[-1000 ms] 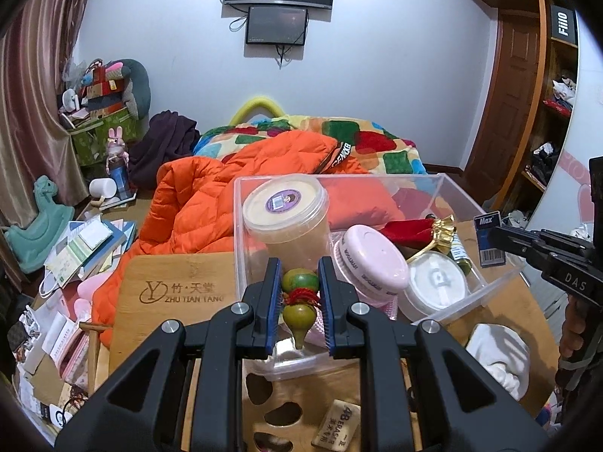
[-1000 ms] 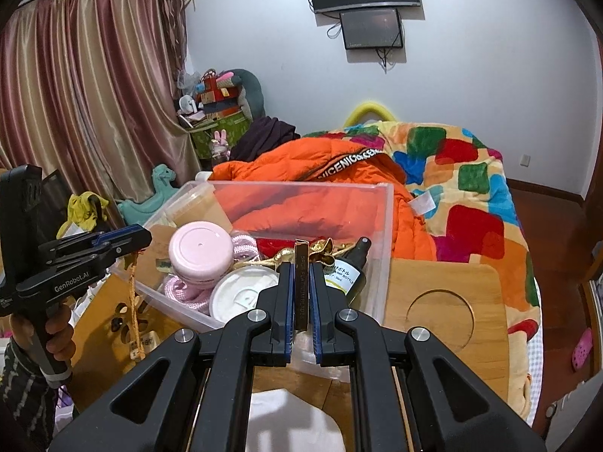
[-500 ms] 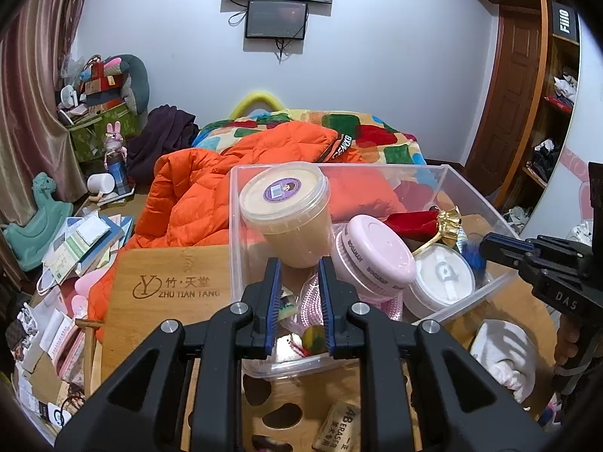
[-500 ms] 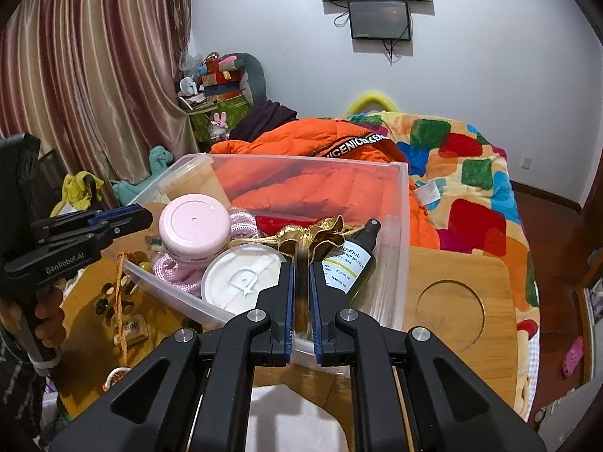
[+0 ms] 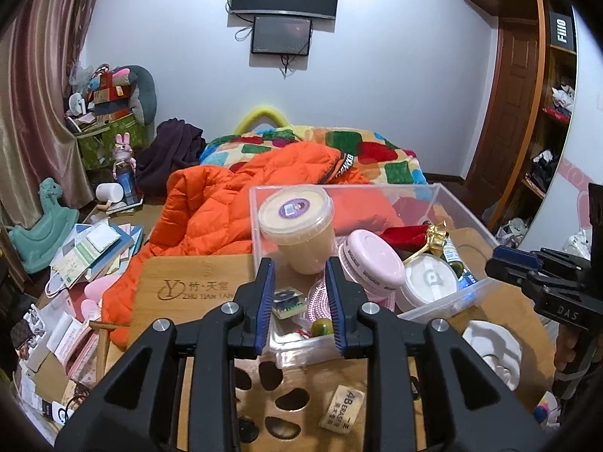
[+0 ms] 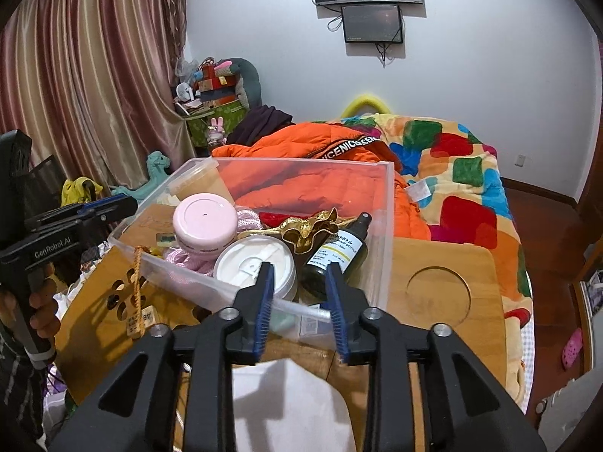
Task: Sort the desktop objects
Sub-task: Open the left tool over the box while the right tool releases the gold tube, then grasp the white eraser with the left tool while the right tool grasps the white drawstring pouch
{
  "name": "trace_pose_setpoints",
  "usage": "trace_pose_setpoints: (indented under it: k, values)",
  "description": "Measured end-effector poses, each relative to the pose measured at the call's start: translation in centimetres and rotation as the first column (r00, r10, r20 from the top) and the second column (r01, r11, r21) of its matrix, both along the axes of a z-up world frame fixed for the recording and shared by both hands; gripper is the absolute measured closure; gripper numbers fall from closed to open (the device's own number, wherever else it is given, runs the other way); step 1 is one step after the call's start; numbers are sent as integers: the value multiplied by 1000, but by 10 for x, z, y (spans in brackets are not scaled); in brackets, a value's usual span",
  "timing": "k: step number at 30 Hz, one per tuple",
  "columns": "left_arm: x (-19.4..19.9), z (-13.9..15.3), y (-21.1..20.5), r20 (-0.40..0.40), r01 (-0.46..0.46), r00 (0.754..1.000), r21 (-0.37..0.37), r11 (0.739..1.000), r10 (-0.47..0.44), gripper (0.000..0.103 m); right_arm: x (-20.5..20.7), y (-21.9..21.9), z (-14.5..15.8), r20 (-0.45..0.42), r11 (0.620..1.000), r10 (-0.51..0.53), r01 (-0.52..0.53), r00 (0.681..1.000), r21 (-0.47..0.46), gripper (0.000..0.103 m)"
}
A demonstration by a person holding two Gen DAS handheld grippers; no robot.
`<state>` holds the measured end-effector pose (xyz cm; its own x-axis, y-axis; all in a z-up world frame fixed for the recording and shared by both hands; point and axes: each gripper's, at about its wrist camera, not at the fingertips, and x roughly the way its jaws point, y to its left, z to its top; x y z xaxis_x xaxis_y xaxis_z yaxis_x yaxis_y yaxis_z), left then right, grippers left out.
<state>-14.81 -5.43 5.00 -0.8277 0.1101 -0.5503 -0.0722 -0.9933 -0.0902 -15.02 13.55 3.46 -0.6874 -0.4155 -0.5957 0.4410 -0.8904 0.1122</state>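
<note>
A clear plastic bin (image 5: 467,293) (image 6: 384,226) stands on the wooden table and holds a beige tub (image 5: 296,233), a pink-lidded jar (image 5: 371,260) (image 6: 205,226), a white round lid (image 5: 429,282) (image 6: 260,267), a dark spray bottle (image 6: 339,256), a gold ornament (image 6: 305,231) and a green gourd charm (image 5: 320,327). My left gripper (image 5: 299,305) is open and empty over the bin's near corner, above the charm. My right gripper (image 6: 297,309) is open and empty at the bin's near wall.
A 4B eraser (image 5: 343,408) lies on the perforated wooden board. A white cloth (image 5: 493,350) (image 6: 286,406) lies beside the bin. A bamboo tray (image 6: 441,293) with a round recess sits right of the bin. An orange jacket (image 5: 233,207) and bed lie behind.
Both grippers opened. The left let go of the green gourd charm, which now lies in the bin. The right let go of the thin dark object it held.
</note>
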Motion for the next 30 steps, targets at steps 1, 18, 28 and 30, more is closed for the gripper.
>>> trace_pose_setpoints:
  k: [1, 18, 28, 30]
  values:
    - [2, 1, -1, -4, -3, 1000, 2, 1000, 3, 70, 2, 1, 2, -4, 1000, -4, 4, 1000, -2, 69]
    - [44, -1, -4, -7, -10, 1000, -20, 1000, 10, 55, 56, 13, 12, -41, 999, -31, 31, 999, 8, 33]
    - [60, -18, 8, 34, 1, 999, -50, 999, 1, 46, 79, 13, -6, 24, 1000, -8, 9, 1000, -22, 31]
    - [63, -23, 10, 46, 8, 999, -51, 999, -6, 46, 84, 13, -10, 33, 1000, -8, 9, 999, -23, 31]
